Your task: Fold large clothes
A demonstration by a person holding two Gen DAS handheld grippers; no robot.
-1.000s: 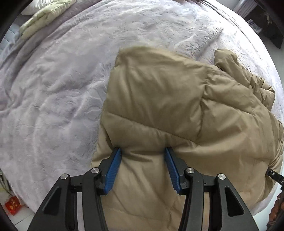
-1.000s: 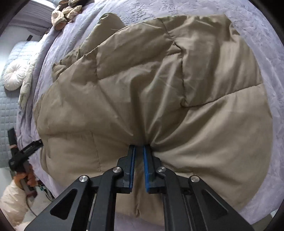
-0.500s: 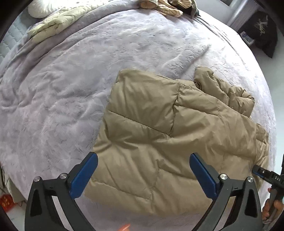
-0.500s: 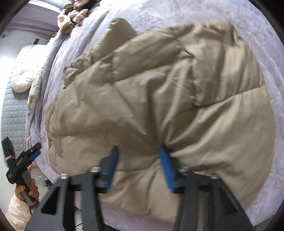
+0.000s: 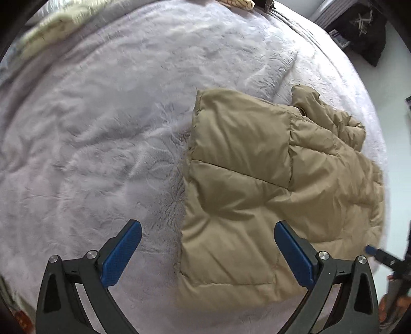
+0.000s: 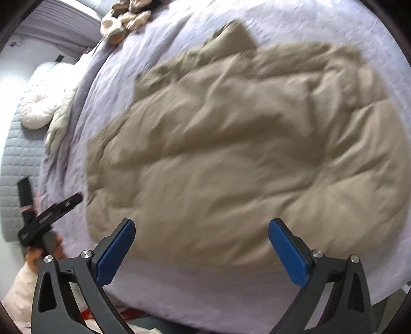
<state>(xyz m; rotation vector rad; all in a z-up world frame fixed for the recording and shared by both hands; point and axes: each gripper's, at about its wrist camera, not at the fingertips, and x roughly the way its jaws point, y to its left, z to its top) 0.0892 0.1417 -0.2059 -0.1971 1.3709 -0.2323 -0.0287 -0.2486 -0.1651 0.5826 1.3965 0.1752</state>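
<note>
A tan puffer jacket (image 5: 269,190) lies folded on the lilac bedspread (image 5: 102,128). It also fills the middle of the right wrist view (image 6: 231,154), which is blurred. My left gripper (image 5: 208,239) is open and empty, raised above the jacket's near left edge. My right gripper (image 6: 201,236) is open and empty, raised above the jacket's near edge. The right gripper's tip also shows at the right edge of the left wrist view (image 5: 380,254). The left gripper shows at the left of the right wrist view (image 6: 48,215).
A cream blanket (image 5: 51,28) lies at the bed's far left. A round white cushion (image 6: 38,110) and a plush toy (image 6: 125,20) sit near the grey headboard (image 6: 18,159). The bed's edge runs close below the jacket.
Both grippers let go of the jacket, opened wide and drew back and up. The jacket now lies flat on the bed.
</note>
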